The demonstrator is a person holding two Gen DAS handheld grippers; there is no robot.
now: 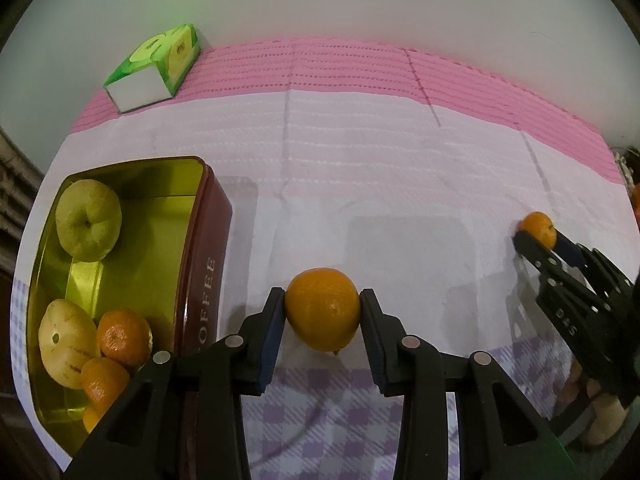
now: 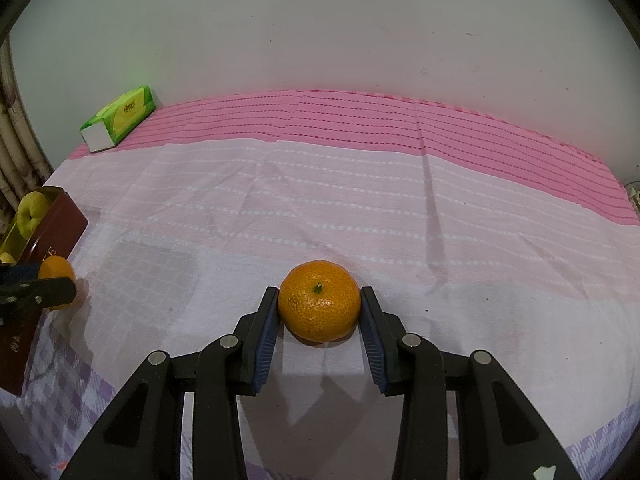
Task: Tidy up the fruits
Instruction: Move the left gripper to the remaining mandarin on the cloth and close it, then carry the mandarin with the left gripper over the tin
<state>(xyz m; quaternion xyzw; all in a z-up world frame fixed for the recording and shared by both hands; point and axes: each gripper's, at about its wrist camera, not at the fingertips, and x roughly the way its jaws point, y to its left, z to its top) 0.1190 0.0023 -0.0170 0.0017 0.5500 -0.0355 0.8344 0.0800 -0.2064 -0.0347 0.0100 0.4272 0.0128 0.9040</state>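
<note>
My left gripper (image 1: pixel 322 312) is shut on a tangerine (image 1: pixel 323 309), just right of a dark red coffee tin (image 1: pixel 208 276). The tin's gold inside holds a green apple (image 1: pixel 88 219), a pear (image 1: pixel 66 342) and several tangerines (image 1: pixel 124 337). My right gripper (image 2: pixel 319 312) is shut on another tangerine (image 2: pixel 319 306) that rests on the cloth. That tangerine and gripper also show in the left wrist view (image 1: pixel 540 229) at the right. The left gripper's tangerine (image 2: pixel 58 276) and the tin (image 2: pixel 48 220) show at the left edge of the right wrist view.
A green tissue box (image 1: pixel 158 66) lies at the back left by the white wall; it also shows in the right wrist view (image 2: pixel 120 117). A pink, white and purple-checked cloth (image 1: pixel 360 160) covers the table. Its right edge shows at the far right.
</note>
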